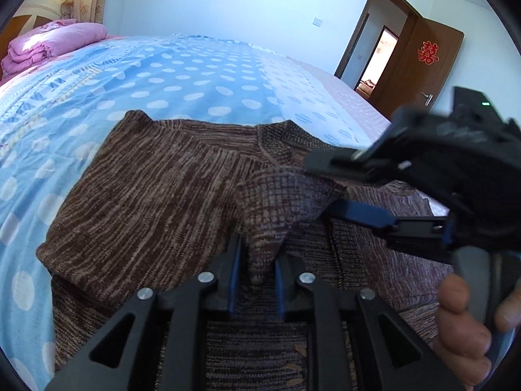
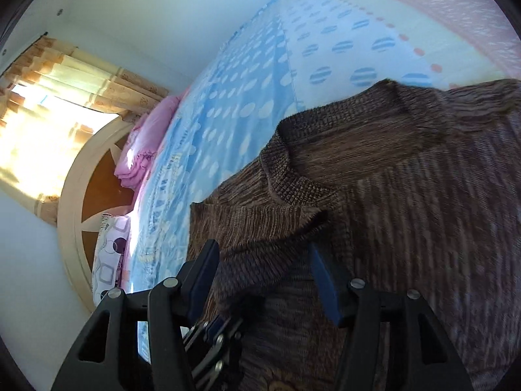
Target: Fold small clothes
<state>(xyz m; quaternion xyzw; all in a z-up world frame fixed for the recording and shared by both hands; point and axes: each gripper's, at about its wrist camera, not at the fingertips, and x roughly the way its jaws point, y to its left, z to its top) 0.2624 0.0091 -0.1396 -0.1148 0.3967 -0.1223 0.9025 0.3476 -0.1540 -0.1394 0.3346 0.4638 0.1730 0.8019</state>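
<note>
You are mid-fold on the brown sweater (image 1: 156, 189) spread on the bed (image 1: 182, 75); your left gripper (image 1: 255, 268) stands narrowly parted around the cuff (image 1: 276, 202), your right gripper (image 2: 265, 273) half open, gripping nothing; next, lay that sleeve flat.

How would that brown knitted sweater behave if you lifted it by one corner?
Probably floppy: the brown sweater drapes and peaks limply by the left gripper. Its coarse knit likely grips rather than slips. Lying flat on the bedspread, it should not roll.
</note>
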